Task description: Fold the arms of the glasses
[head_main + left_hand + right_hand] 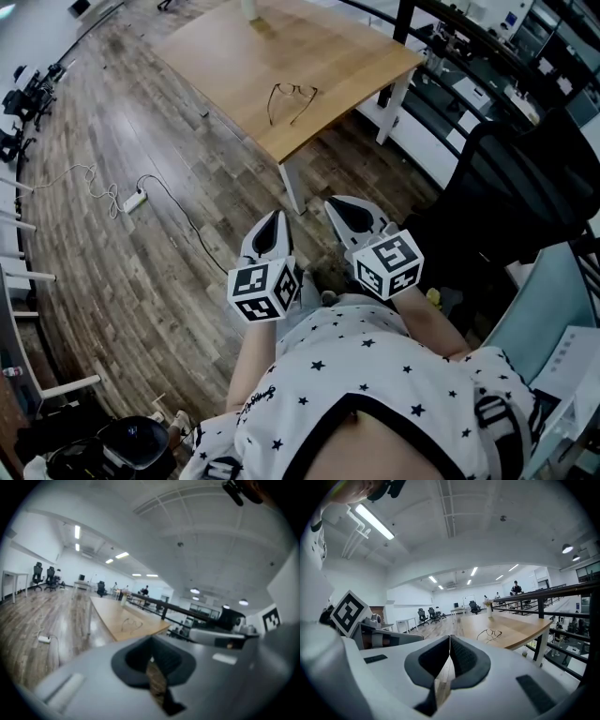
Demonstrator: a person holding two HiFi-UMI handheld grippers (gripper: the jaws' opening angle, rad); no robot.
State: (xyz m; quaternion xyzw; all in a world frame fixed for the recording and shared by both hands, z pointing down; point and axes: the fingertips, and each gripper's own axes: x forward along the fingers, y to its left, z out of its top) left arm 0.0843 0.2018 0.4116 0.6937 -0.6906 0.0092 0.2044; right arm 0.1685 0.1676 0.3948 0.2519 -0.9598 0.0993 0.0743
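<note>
A pair of thin-framed glasses [292, 98] lies on the wooden table [328, 56] near its front corner, both arms spread open. The same glasses [131, 624] show small in the left gripper view, and the glasses [489, 633] also lie ahead in the right gripper view. My left gripper [272, 228] is shut and empty, held close to my body well short of the table. Beside it my right gripper [349, 212] is shut too, nothing between its pads. Both point toward the table.
A black office chair [516, 187] stands to the right of me. A white power strip [135, 200] with a cable lies on the wood floor at left. A railing [543, 597] runs along the table's far side. A white cup [123, 599] stands far back on the table.
</note>
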